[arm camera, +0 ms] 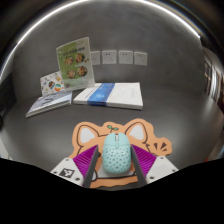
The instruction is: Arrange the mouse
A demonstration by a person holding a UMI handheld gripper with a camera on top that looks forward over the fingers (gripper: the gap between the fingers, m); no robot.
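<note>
Gripper view shows one mouse (117,156) lying on a mouse mat (118,143) on a grey table (170,120). The mouse is light teal, smooth and rounded like an egg, with tiny dark dots all over its back. Its long side runs straight away from the gripper, and one end points at the far wall (150,35). Which end is the front cannot be told.

The mouse mat is flat and orange and white. It is cut in a shape with two pointed ears at the far side of the mouse.

The gripper (117,172) has two fingers, one on each side of the mouse. Each finger has a purple pad (148,163). The pads sit very close to the sides of the mouse, but it is not clear if they press on it, so nobody can tell if the fingers are open or squeezing.

Beyond the mouse lie two flat books: a white and blue book (110,95) and a thin book (50,105) next to it. Behind them stand two cards: a green card (75,58) and a smaller card (52,83). Three white sockets (124,57) are on the wall.
</note>
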